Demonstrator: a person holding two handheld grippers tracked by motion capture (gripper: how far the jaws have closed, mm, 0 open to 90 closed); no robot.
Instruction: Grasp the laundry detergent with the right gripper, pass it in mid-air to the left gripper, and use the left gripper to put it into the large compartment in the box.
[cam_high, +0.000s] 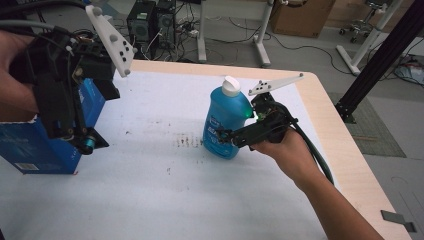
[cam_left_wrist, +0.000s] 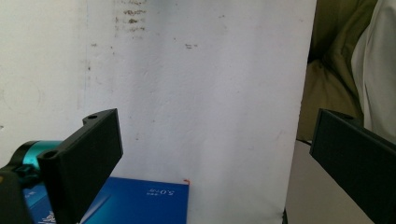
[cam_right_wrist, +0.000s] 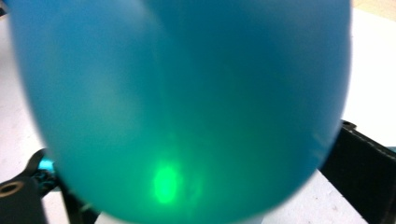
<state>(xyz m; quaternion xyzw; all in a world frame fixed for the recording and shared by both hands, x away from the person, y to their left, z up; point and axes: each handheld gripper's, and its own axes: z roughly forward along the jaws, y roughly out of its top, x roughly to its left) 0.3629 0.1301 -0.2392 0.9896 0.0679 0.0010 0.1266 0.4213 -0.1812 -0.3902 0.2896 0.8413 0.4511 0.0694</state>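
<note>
The right tongs (cam_high: 226, 138) straddle the upright blue bottle (cam_high: 225, 122) mid-bench (cam_high: 150, 200), jaws wide and seemingly not yet clamped, so gripping and lifting remain; the left tongs (cam_left_wrist: 215, 158) hang open, empty, above a blue box (cam_high: 35, 145).

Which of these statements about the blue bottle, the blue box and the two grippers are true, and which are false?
1. The blue bottle stands upright on the table. True.
2. The bottle's cap is red. False: it is white.
3. The right gripper is at the bottle, with one jaw on each side of it. True.
4. The blue box lies at the table's right edge. False: it is at the left.
5. The left gripper grips the blue box. False: its jaws stand wide open above the box, nothing between them.
</note>
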